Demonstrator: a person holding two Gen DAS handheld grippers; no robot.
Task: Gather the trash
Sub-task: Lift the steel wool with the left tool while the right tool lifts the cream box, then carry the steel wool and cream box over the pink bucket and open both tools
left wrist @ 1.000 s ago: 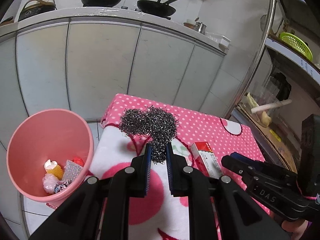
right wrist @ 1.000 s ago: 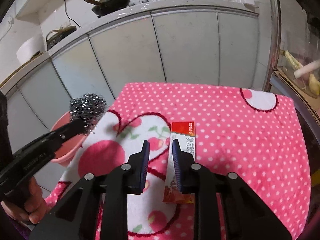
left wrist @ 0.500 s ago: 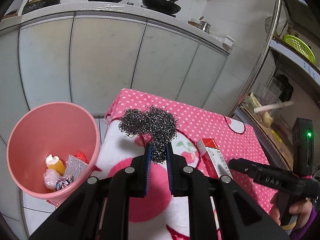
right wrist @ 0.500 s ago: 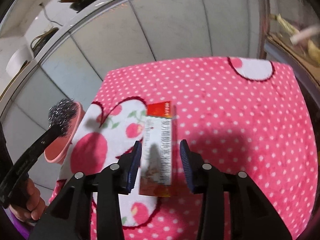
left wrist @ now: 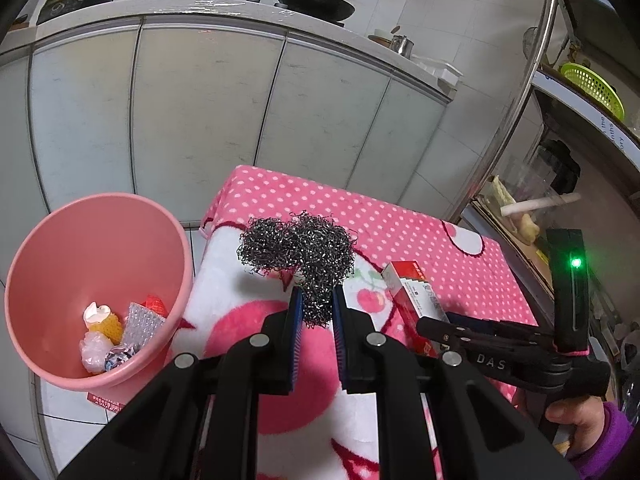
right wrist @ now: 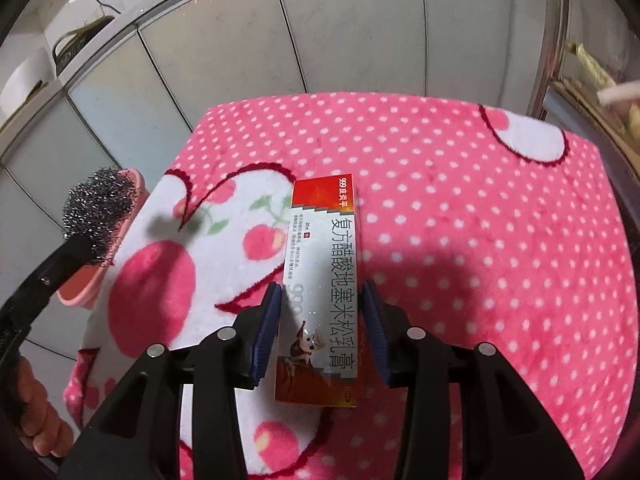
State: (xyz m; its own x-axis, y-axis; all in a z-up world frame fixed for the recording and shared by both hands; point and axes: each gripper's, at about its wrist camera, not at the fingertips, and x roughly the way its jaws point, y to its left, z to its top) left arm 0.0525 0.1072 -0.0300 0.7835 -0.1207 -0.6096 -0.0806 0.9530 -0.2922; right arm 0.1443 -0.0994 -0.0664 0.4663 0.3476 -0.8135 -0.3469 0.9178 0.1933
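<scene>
Our left gripper (left wrist: 315, 314) clenches the scourer (left wrist: 300, 246), held above the blanket (left wrist: 400, 216) beside the bin (left wrist: 96, 216). Our right gripper (right wrist: 322, 320) is spread wide, its fingers either side of the box (right wrist: 322, 264) lying on the blanket.

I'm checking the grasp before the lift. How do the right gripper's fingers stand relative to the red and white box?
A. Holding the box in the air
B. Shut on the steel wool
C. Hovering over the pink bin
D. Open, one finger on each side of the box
D: the right gripper is open, its pads flanking the box, which lies flat on the blanket.
</scene>
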